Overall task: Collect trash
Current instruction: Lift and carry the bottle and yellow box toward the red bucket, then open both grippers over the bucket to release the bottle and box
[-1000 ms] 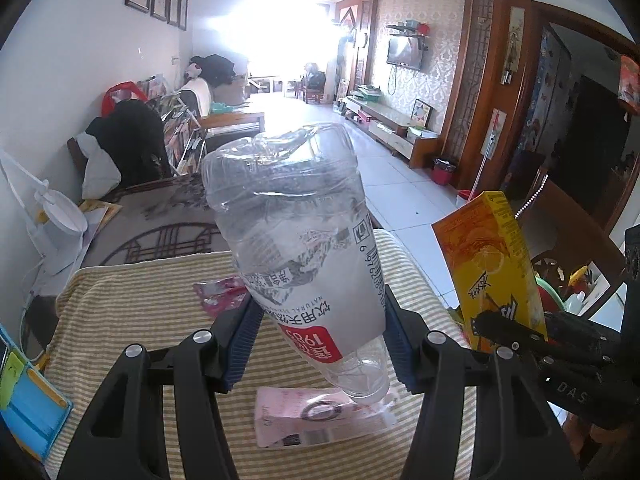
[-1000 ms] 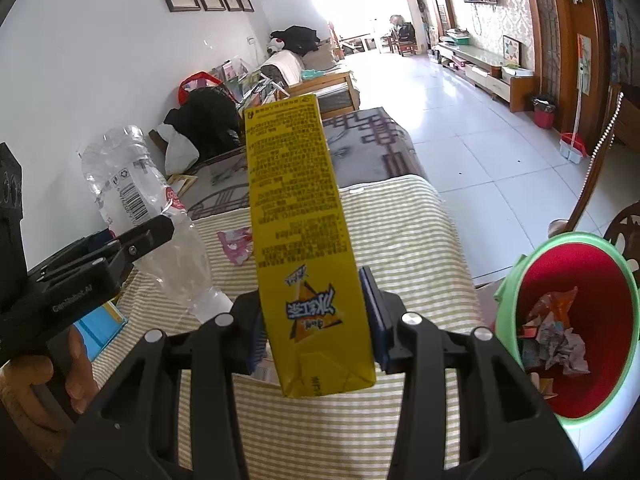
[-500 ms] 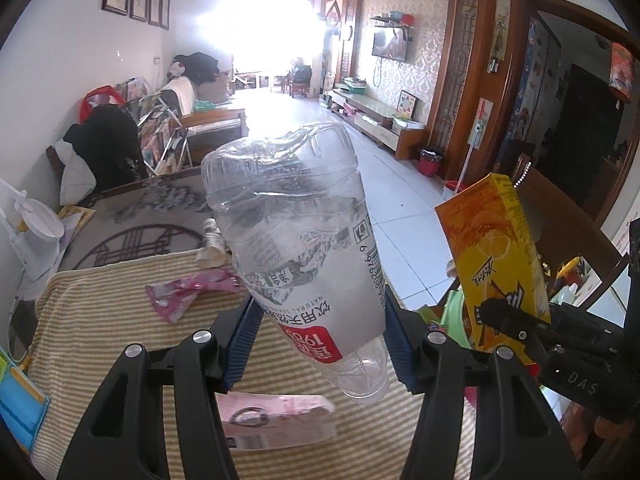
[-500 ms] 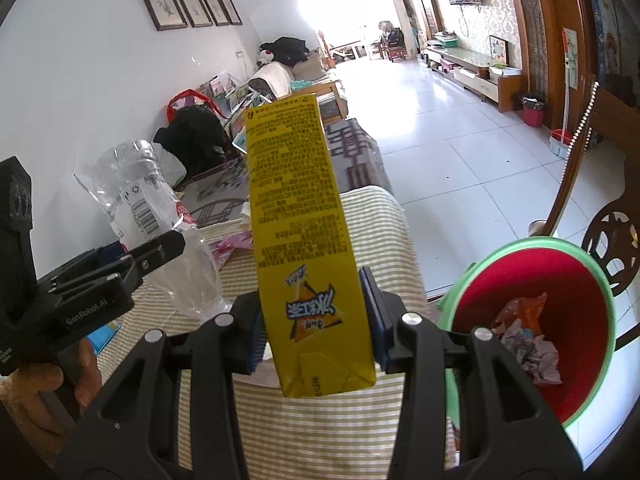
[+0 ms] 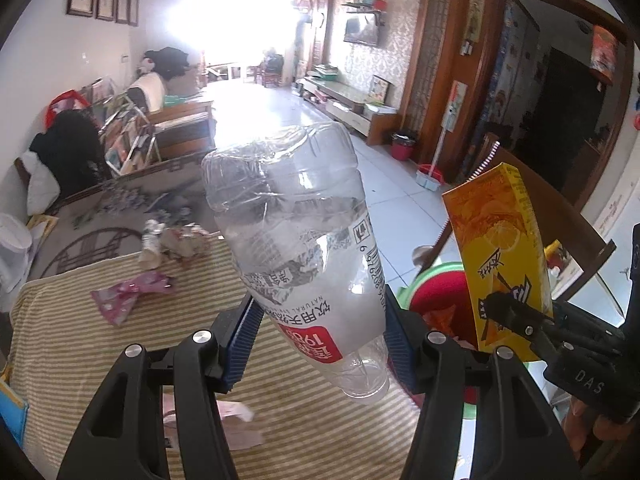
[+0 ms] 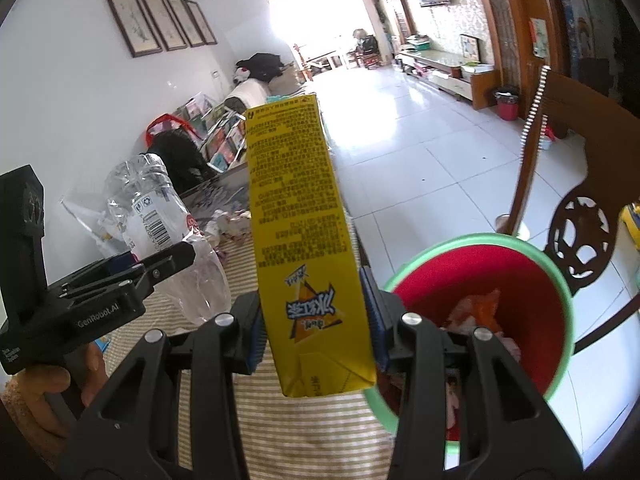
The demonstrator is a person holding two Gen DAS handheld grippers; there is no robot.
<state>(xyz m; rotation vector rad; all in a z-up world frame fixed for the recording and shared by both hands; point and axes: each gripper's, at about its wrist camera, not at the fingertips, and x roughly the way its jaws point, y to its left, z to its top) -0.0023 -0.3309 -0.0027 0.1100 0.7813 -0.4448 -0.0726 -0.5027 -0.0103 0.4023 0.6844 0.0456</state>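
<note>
Left wrist: bin (image 5: 434,294) (mostly hidden) behind bottle (image 5: 304,248)

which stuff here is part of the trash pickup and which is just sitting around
Job in hand:
plastic bottle in the left gripper
yellow carton in the right gripper
red bin
pink wrapper, crumpled wrappers

Lying about:
striped tablecloth
wooden chair
framed pictures

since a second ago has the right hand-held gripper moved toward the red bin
Yes. The right hand-held gripper, shut on the yellow carton, has moved closer: the red bin now looms larger beside it.
</note>
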